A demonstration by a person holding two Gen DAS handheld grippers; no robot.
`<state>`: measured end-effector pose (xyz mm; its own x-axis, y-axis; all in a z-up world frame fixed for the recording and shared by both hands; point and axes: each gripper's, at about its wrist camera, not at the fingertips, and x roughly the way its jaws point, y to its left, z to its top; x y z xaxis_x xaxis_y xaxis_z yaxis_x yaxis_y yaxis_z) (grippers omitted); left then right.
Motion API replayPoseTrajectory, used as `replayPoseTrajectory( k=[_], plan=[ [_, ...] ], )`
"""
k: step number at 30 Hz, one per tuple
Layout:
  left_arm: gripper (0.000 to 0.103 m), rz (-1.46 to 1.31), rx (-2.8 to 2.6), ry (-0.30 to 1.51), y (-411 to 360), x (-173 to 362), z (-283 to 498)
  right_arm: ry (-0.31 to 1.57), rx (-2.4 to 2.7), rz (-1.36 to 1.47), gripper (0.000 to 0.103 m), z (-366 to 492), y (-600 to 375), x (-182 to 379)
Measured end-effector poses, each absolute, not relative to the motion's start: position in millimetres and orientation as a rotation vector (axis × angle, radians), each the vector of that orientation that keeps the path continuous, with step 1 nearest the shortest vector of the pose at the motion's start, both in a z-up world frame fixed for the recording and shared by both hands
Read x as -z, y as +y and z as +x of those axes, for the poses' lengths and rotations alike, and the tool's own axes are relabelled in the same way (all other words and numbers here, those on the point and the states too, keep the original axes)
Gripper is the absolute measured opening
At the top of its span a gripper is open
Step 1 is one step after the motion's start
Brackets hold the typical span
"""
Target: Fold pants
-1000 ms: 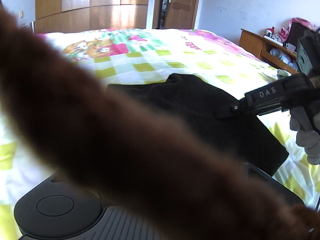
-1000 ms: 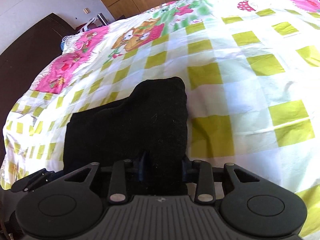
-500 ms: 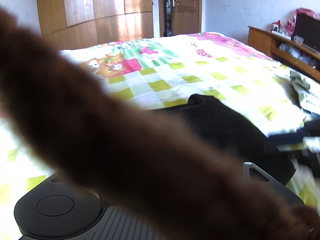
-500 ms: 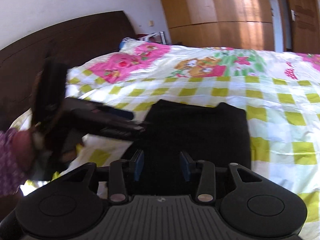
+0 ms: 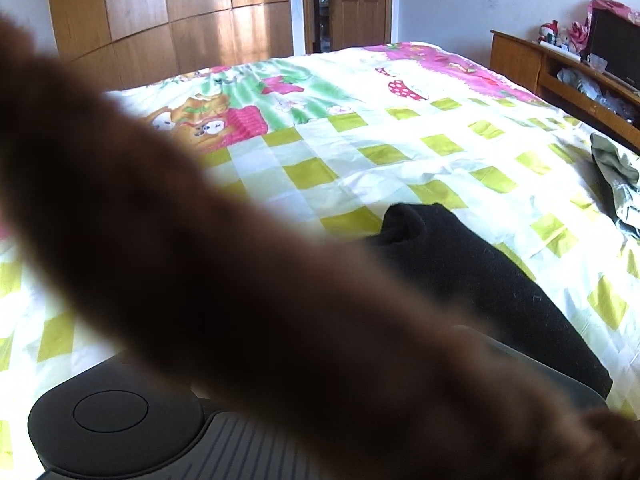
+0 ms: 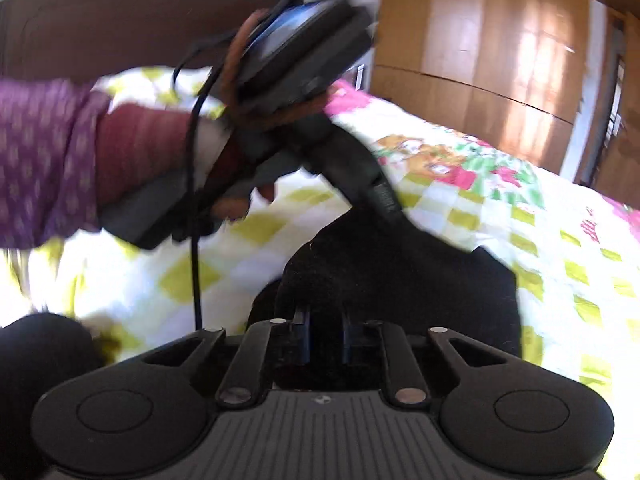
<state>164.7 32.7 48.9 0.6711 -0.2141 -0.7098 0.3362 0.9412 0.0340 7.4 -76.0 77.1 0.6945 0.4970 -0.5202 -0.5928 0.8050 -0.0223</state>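
Observation:
The black pants (image 6: pixel 400 292) lie folded on the checked bed sheet (image 6: pixel 568 280); in the left wrist view the pants (image 5: pixel 472 276) run from the middle to the lower right. My right gripper (image 6: pixel 326 332) is at their near edge, its jaws closing with black cloth bunched between the pads. A hand in a purple sleeve (image 6: pixel 44 160) holds my left gripper (image 6: pixel 400 216), whose blurred tip sits on the far left edge of the pants. Its jaws are closing, but a brown strap (image 5: pixel 240 280) hides them in its own view.
A crumpled grey-green garment (image 5: pixel 616 176) lies at the right edge of the bed. A wooden shelf unit (image 5: pixel 560 76) stands beyond it. A dark headboard (image 6: pixel 120 28) and wooden wardrobes (image 6: pixel 480 40) border the bed. A black cable (image 6: pixel 195 240) hangs from the left gripper.
The right gripper's view swung round towards the headboard and its jaws narrowed onto the pants. The left gripper came in over the pants' far edge. The right gripper is gone from the left wrist view.

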Motion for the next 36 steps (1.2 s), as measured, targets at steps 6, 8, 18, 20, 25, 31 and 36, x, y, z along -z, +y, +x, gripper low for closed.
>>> replayPoseTrajectory(
  k=[6, 8, 18, 20, 25, 31, 36],
  plan=[
    [0.021, 0.207, 0.299, 0.681, 38.4, -72.2, 177.3, 0.566, -0.637, -0.099, 0.030, 34.6, -47.8, -64.1],
    [0.021, 0.204, 0.264, 0.689, 46.0, -61.9, 181.8, 0.642, -0.650, -0.098, 0.032, 40.8, -26.2, -35.1],
    [0.025, 0.235, 0.169, 0.690, 70.9, -37.2, 166.7, 0.541, -0.687, -0.119, 0.049, 16.1, -48.8, -46.0],
    [0.025, 0.245, 0.152, 0.650, 68.7, -49.2, 160.6, 0.527, -0.672, -0.095, 0.049, 8.1, -58.8, -52.7],
    [0.027, 0.232, 0.176, 0.579, 50.3, -72.4, 139.4, 0.507, -0.638, -0.046, 0.049, -6.2, -80.9, -48.4],
    [0.034, 0.353, 0.249, 0.706, 16.8, -34.3, 128.2, 0.737, -0.661, -0.020, 0.049, 8.2, -74.9, -23.8],
    [0.039, 0.371, 0.227, 0.720, 20.3, -27.9, 124.2, 0.598, -0.584, 0.064, 0.048, 7.1, -116.3, -59.1]
  ],
)
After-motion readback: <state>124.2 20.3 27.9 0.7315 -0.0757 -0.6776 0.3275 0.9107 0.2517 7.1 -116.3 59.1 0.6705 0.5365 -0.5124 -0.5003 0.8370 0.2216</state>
